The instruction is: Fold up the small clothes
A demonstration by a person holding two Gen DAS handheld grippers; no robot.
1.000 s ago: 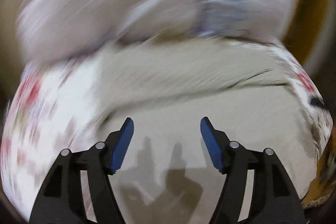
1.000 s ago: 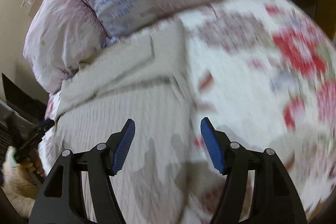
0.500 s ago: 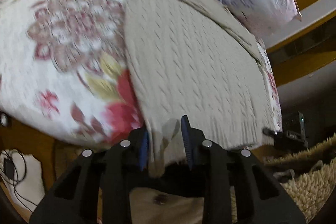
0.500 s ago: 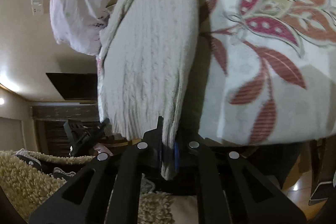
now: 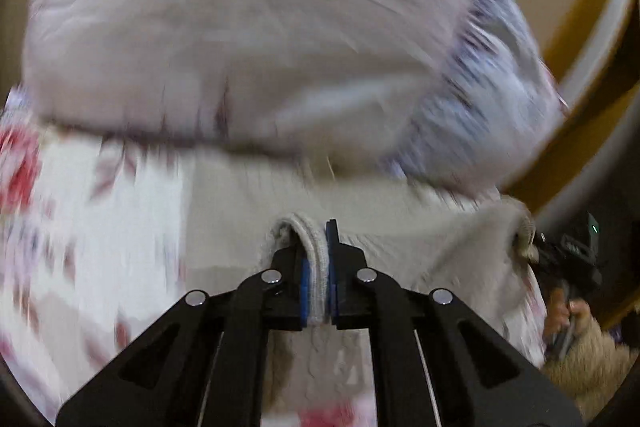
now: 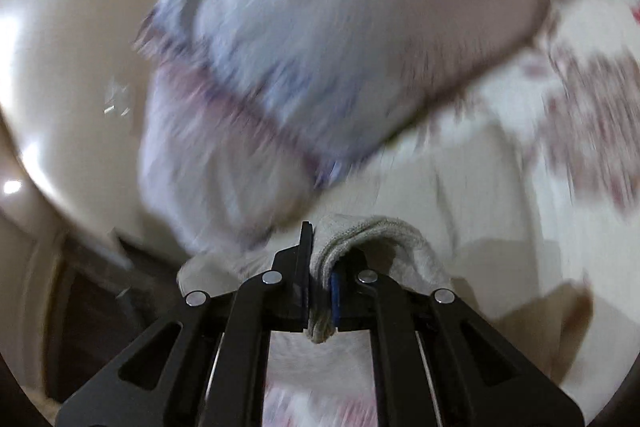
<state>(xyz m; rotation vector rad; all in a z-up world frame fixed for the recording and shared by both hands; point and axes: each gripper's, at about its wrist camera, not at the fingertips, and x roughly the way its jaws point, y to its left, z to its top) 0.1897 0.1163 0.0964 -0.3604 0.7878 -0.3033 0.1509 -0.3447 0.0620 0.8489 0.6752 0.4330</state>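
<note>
A cream knitted sweater (image 5: 400, 251) lies on a floral bedspread (image 5: 120, 227). My left gripper (image 5: 318, 267) is shut on a folded edge of the sweater, which bulges between the blue pads. My right gripper (image 6: 320, 275) is shut on another edge of the same sweater (image 6: 376, 235), held up above the bed. In the left wrist view the right gripper (image 5: 568, 255) shows at the far right, holding the sweater's other corner. Both views are motion-blurred.
A large pale lilac pillow (image 5: 240, 39) with a blue-patterned border fills the space just ahead, also in the right wrist view (image 6: 340, 39). A wooden bed frame (image 5: 592, 75) runs at the right. A beige wall (image 6: 60, 67) lies left.
Both grippers, shut on the sweater's hem at the bed edge half a second ago, have lifted it and carried it forward toward the pillow. A second ago both were open.
</note>
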